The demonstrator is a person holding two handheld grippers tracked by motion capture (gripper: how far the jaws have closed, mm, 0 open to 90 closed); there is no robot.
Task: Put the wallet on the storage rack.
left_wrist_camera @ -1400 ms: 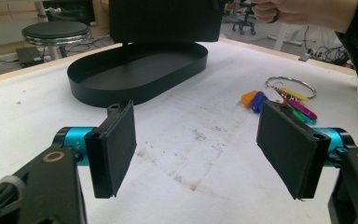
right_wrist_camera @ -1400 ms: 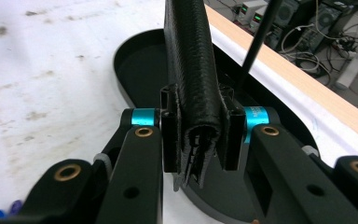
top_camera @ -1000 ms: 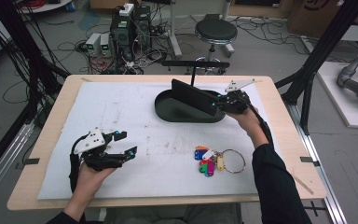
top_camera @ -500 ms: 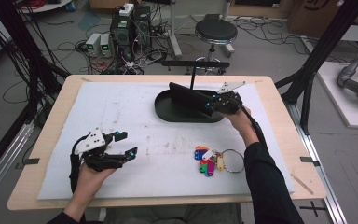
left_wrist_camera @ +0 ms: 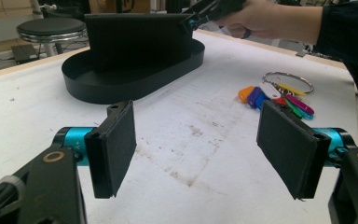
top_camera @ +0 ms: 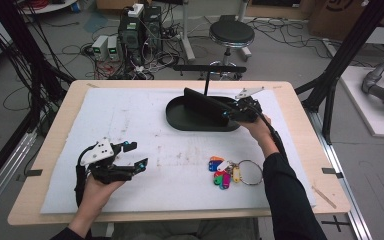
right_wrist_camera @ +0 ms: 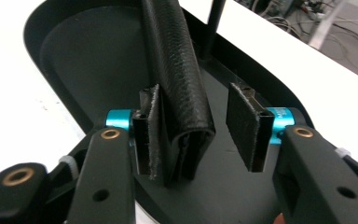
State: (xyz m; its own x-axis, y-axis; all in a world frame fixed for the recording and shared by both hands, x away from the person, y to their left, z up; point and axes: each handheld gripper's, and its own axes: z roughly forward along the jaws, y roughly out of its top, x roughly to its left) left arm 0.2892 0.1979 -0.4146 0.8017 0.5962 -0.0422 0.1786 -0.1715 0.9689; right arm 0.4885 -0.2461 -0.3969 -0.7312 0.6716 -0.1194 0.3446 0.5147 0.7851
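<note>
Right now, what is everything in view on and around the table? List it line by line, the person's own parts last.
wallet: one, black leather, folded, standing on edge in the tray, between the right tongs' jaws
tray: one, black, oval, far middle of the mat, with a thin upright post
key ring: one, metal ring with coloured tags, near right of the mat
mat: one, white, stained, covering the tabletop
table: one, light wood
stool: one, black, on the floor beyond the table
left tongs: black with blue ends, open, empty, held over the near left of the mat
right tongs: black with blue ends, jaws just opening, one pad beside the wallet, the other apart
</note>
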